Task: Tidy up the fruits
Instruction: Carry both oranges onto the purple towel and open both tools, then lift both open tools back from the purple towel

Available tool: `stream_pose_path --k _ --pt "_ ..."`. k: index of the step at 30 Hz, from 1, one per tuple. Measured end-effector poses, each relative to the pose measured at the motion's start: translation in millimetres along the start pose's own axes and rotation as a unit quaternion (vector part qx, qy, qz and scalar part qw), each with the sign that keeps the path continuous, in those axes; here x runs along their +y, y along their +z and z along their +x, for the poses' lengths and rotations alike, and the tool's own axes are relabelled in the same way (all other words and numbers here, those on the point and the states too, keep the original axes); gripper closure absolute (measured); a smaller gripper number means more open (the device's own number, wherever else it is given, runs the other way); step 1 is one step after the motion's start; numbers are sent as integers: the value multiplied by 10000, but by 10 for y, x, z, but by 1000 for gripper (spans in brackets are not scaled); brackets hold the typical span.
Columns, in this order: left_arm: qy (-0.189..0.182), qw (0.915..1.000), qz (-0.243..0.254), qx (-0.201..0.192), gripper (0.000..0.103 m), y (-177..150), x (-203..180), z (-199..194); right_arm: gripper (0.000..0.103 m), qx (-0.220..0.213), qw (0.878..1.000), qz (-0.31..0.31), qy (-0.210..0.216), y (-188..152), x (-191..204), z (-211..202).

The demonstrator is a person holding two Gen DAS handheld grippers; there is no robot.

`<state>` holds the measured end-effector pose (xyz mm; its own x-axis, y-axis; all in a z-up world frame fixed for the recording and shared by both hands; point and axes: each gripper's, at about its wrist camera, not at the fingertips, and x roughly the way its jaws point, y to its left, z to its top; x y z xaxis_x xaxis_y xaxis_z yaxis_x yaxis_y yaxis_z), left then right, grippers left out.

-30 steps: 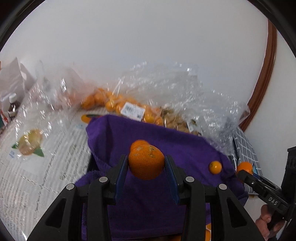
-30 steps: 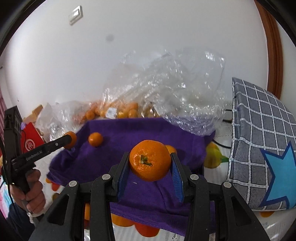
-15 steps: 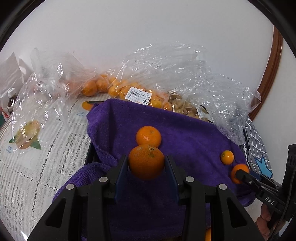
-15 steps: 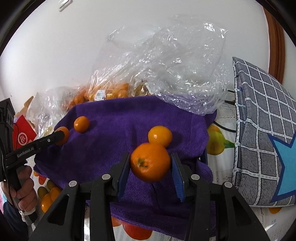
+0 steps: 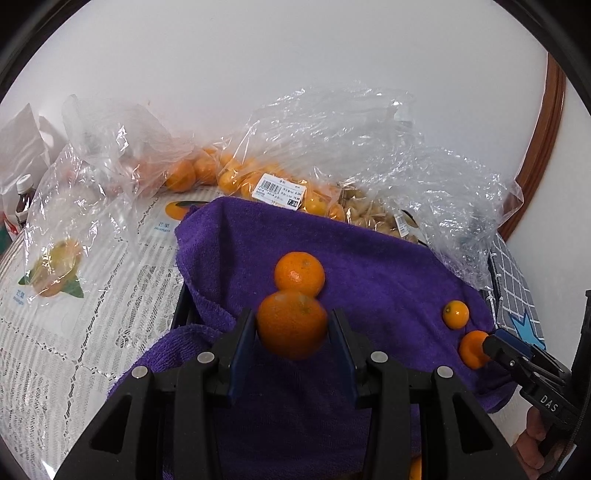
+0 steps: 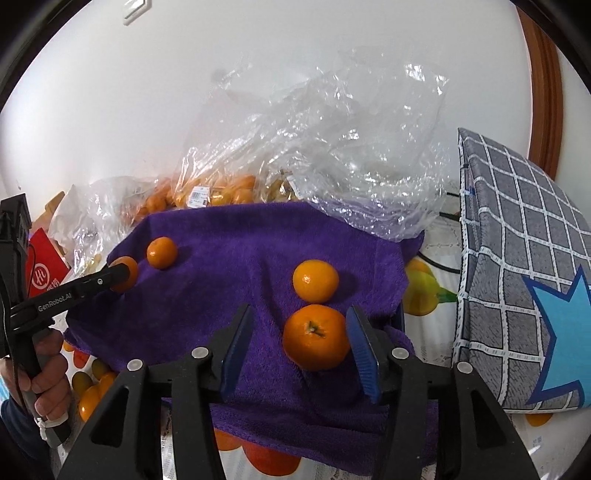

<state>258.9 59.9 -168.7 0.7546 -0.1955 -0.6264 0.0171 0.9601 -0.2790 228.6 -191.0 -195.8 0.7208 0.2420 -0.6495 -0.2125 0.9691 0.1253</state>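
Left tool (image 5: 291, 325): clamped on a tangerine (image 5: 291, 324), above the purple towel (image 5: 369, 266).
Right tool (image 6: 301, 341): spread wide, an orange (image 6: 316, 341) on the towel touching its right finger only.
Loose fruit (image 6: 316, 280): just beyond, resting on the towel.

A plain white wall (image 5: 295, 92) fills the background, evenly lit. A light switch (image 6: 136, 9) sits high on it in the right wrist view. A curved brown wooden frame (image 5: 543, 155) runs along the right edge. The table is covered by a white lace-patterned cloth (image 5: 55, 350) printed with fruit pictures. A grey checked cushion (image 6: 517, 266) with a blue star stands at the right.
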Motion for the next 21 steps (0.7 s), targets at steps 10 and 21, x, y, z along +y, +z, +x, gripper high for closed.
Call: stream_pose_path --k 10,21 --pt "-139 9994 -2 -305 57 24 -20 -127 49 -367 9990 -177 -203 -5 97 -176" --pt "140 9957 7 -915 57 11 -33 -341 49 -776 9967 225 -80 21 13 -415"
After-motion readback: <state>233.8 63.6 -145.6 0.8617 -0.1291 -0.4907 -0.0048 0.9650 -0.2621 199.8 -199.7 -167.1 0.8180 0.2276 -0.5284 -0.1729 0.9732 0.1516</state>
